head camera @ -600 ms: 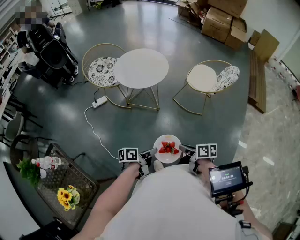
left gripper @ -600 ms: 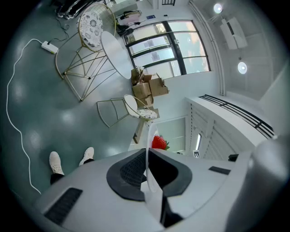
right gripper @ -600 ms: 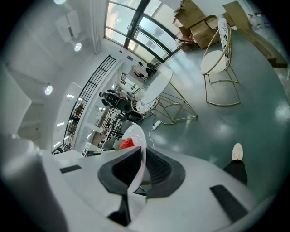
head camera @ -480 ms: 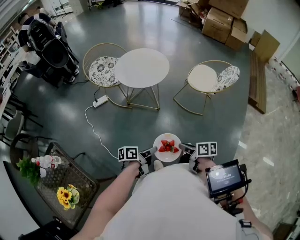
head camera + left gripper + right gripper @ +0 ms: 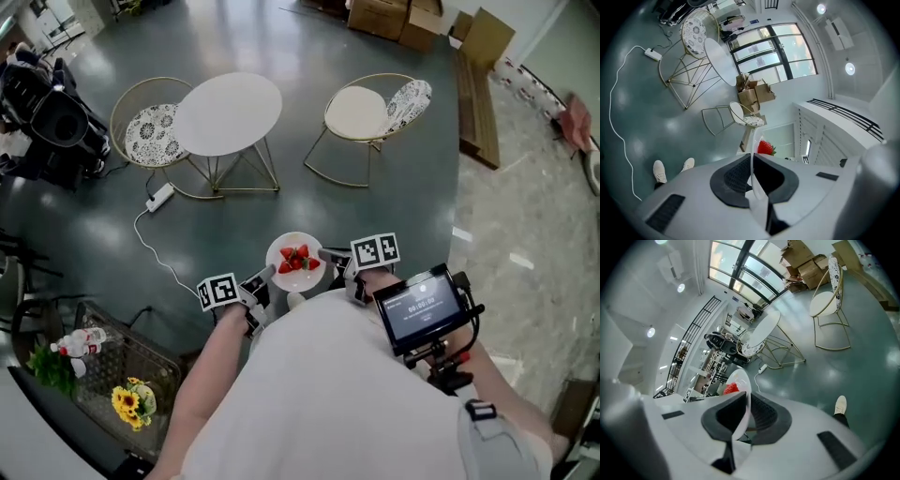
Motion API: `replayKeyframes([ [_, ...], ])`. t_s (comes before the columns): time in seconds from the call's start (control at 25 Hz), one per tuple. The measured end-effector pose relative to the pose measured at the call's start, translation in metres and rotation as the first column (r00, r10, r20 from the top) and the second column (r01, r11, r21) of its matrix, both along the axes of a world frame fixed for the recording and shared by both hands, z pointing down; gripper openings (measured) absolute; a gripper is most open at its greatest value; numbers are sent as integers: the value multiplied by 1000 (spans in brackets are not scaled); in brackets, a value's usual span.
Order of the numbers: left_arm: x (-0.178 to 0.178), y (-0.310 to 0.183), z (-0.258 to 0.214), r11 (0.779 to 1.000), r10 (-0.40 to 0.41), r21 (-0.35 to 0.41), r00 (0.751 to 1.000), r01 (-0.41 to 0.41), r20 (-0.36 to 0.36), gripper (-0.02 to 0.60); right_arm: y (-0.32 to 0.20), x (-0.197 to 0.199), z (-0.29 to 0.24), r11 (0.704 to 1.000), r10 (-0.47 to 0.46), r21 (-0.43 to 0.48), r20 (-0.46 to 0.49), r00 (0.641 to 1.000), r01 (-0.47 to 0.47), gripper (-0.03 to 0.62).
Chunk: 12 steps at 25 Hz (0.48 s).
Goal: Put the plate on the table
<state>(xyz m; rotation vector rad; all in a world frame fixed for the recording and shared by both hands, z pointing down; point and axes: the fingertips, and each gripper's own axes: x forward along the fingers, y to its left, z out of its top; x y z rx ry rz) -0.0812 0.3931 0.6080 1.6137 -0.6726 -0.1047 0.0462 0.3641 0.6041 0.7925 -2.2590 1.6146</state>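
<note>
Near: I am holding the white plate (image 5: 298, 279) in the air just in front of my body, my left gripper (image 5: 265, 277) pinching its left rim and my right gripper (image 5: 331, 255) pinching its right rim; strawberries (image 5: 296, 258) are lying on it. Far: the round white table (image 5: 228, 113) is standing well apart, between a patterned chair (image 5: 150, 134) and a cream-seated chair (image 5: 361, 110)

The head view looks steeply down over the person (image 5: 347, 394), each gripper view peers close along its jaws, and all three share the plate (image 5: 292, 279) and round table (image 5: 229, 113)
</note>
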Motion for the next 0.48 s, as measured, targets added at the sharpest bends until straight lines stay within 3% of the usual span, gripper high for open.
replayKeyframes([
  [0.48,11,-12,2,1000,-8,7,1000,8,16,18,-10,12,2,1000,24,1,14,1000,-24,28],
])
